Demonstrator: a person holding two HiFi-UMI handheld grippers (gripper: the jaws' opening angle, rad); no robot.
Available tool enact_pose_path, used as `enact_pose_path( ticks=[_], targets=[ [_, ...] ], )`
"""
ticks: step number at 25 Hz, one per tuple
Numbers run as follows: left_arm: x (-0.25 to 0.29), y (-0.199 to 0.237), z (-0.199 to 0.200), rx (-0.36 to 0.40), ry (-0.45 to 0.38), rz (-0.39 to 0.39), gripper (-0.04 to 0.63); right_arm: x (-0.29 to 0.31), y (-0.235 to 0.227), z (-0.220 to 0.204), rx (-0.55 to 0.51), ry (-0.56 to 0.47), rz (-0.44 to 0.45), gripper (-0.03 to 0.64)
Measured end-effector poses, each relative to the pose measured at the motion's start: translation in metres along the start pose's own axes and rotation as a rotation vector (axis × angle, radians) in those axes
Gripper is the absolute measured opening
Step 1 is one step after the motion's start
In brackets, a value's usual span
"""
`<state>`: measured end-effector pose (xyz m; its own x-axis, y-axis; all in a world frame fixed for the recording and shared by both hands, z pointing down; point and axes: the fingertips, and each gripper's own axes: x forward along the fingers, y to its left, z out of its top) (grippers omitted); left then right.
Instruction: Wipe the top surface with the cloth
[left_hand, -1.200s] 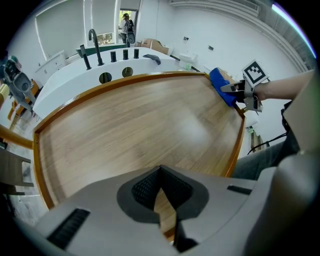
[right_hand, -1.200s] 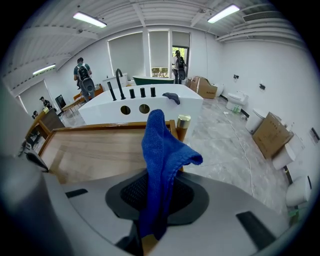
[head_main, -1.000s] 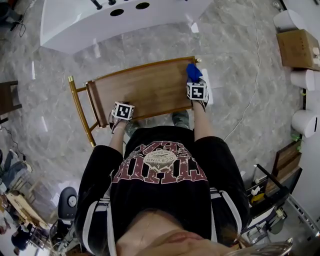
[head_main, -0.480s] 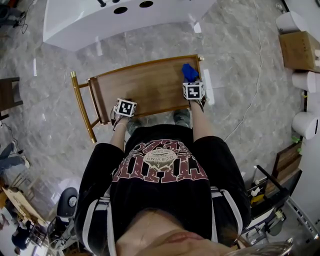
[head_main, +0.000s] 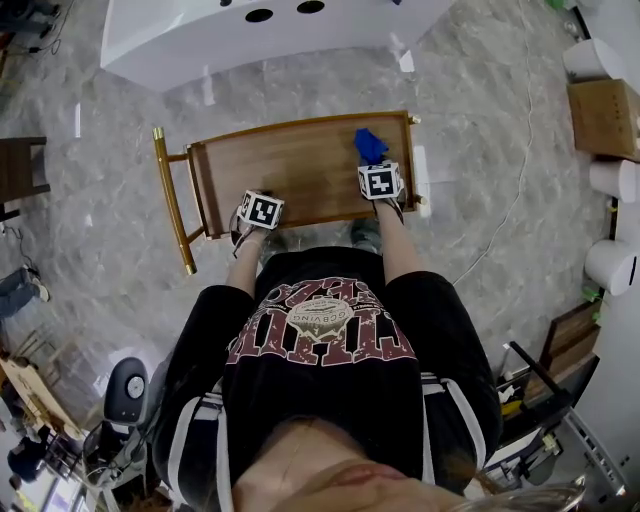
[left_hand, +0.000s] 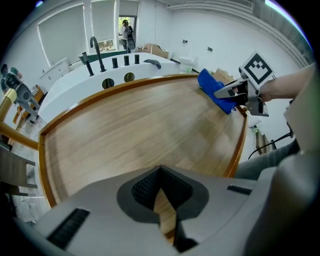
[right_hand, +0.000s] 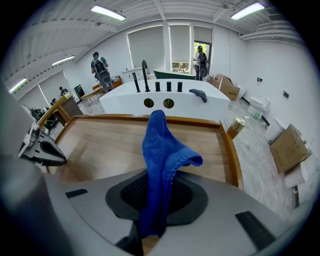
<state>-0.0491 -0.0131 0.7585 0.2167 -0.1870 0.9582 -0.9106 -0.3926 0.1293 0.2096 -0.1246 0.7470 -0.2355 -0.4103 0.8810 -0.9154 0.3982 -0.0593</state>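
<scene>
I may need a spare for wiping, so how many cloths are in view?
1: the blue cloth, clamped in the right gripper, over the wooden top's right end. No others show.

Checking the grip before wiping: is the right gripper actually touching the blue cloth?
Touching. The right gripper view shows the blue cloth pinched between the jaws of the right gripper, with its free end sticking up ahead of them.

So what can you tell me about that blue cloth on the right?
The blue cloth is small and soft, fuzzy like microfibre, with a stitched hem. It is bunched and pinched between the jaws of the right gripper, sticking out ahead of them with its tip flopped over. It is over the wooden top, near its far right corner. Whether it presses on the wood is unclear.
</scene>
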Motion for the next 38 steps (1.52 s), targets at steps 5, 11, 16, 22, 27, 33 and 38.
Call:
enact_pose_path(
  ticks=[5, 11, 16, 22, 27, 33, 38],
  targets=[
    [-0.002, -0.003, 0.000, 0.000, -0.013, 0.003, 0.049, 0.003, 0.021, 0.004, -0.032, 0.005, 0.034, 0.075],
    [-0.006, -0.010, -0.010, 0.020, -0.022, 0.027, 0.048, 0.008, 0.039, 0.004, -0.063, 0.016, 0.058, 0.075],
    [-0.018, -0.008, -0.024, -0.037, -0.038, 0.020, 0.048, 0.008, 0.054, 0.007, -0.097, 0.020, 0.082, 0.075],
    [-0.024, 0.007, -0.048, -0.074, -0.027, 0.059, 0.048, 0.015, 0.076, 0.010, -0.127, 0.034, 0.121, 0.075],
    [-0.027, 0.016, -0.068, -0.148, -0.024, 0.068, 0.048, 0.020, 0.101, 0.014, -0.168, 0.043, 0.163, 0.075],
    [-0.032, 0.022, -0.084, -0.200, -0.025, 0.083, 0.048, 0.025, 0.126, 0.019, -0.210, 0.054, 0.209, 0.075],
    [-0.036, 0.027, -0.095, -0.248, -0.042, 0.101, 0.048, 0.031, 0.149, 0.024, -0.239, 0.064, 0.251, 0.075]
  ],
)
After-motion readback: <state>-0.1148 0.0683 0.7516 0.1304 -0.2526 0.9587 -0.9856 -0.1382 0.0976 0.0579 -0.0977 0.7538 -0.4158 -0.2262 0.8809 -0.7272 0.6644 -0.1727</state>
